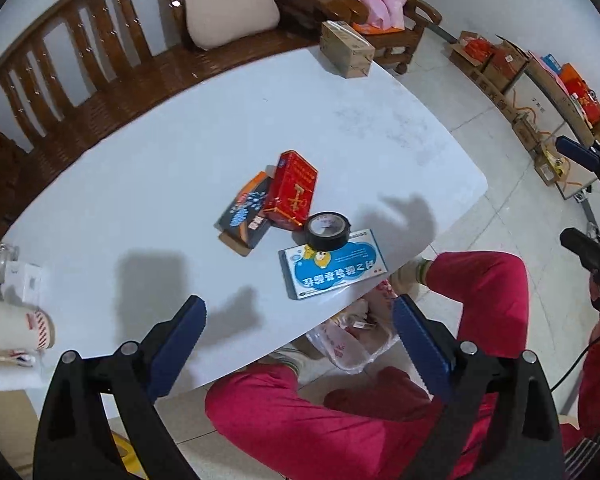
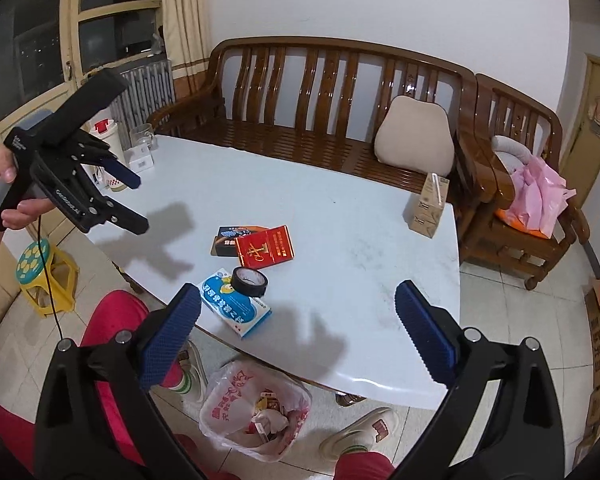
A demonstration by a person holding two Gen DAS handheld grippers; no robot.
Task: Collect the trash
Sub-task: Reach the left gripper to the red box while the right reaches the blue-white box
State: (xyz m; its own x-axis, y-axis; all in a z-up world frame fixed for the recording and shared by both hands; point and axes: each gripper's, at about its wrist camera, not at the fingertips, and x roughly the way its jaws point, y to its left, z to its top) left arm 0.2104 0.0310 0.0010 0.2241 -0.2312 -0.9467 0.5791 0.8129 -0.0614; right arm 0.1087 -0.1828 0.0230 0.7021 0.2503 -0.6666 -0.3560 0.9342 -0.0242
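Both claws, left claw [image 1: 300,344] and right claw [image 2: 298,336], hang spread apart and empty above counter [image 2: 340,216] litter (red box [image 2: 265,247], tape roll [image 2: 249,281]), likely choosing what goes next into the floor bag [image 2: 256,416].

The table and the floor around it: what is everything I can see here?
table: one, white, before wooden bench
red box: one, mid-table, overlapping dark box
tape roll: one, black, resting on blue-white box
carton: one, tan, far corner
cushion: one, beige, on bench
trash bag: one, clear, on floor
stool: one, yellow
left gripper: open, empty
right gripper: open, empty
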